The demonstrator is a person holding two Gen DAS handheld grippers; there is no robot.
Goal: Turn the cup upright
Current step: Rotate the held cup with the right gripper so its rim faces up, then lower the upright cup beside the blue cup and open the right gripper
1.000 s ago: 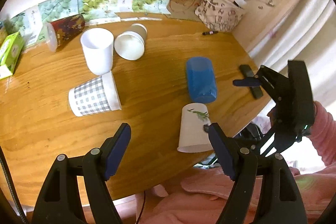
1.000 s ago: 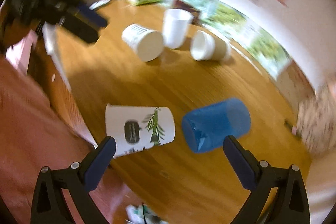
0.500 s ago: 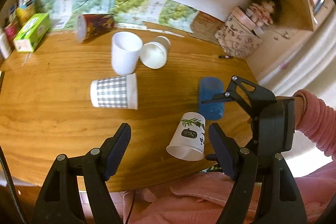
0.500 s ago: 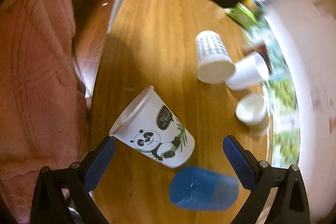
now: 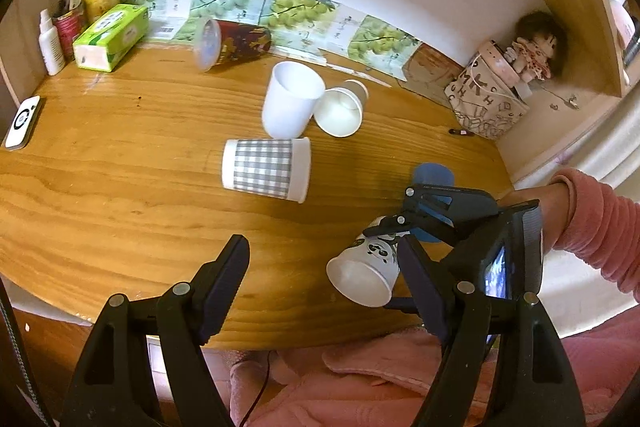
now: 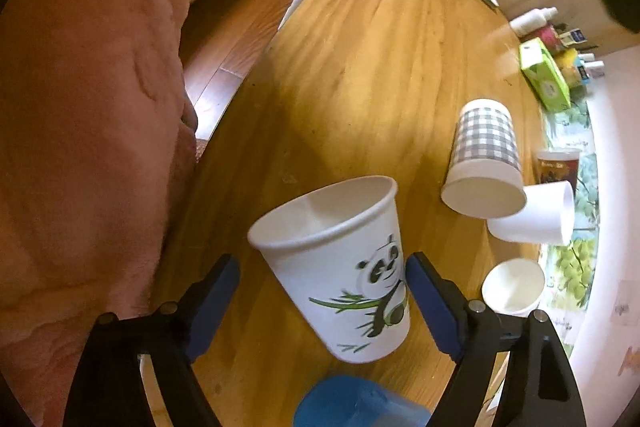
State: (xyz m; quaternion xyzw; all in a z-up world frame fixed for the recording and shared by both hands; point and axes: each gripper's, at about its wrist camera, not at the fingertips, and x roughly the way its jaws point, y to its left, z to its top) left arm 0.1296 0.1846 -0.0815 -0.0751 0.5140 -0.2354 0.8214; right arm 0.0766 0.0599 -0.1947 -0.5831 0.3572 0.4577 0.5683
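Observation:
A white paper cup with a panda print point(image 6: 340, 267) lies on its side near the front edge of the wooden table point(image 6: 360, 67). It also shows in the left wrist view point(image 5: 366, 269), mouth toward the camera. My right gripper point(image 6: 322, 297) is open, its fingers on either side of the cup; the right pad point(image 6: 430, 301) is at the cup's wall, the left pad is apart from it. In the left wrist view the right gripper point(image 5: 404, 223) reaches in from the right. My left gripper point(image 5: 324, 291) is open and empty above the table's front edge.
A blue cup point(image 6: 360, 405) lies just behind the panda cup. A checked cup point(image 5: 266, 169), a white cup point(image 5: 290, 103), another white cup point(image 5: 340, 109) and a dark red cup point(image 5: 230, 41) lie further back. A green tissue box point(image 5: 110, 37) and a phone point(image 5: 22, 121) are at the left.
My right gripper has moved in around the panda cup, which now fills the space between its fingers. The left gripper has pulled back and up, showing more of the table.

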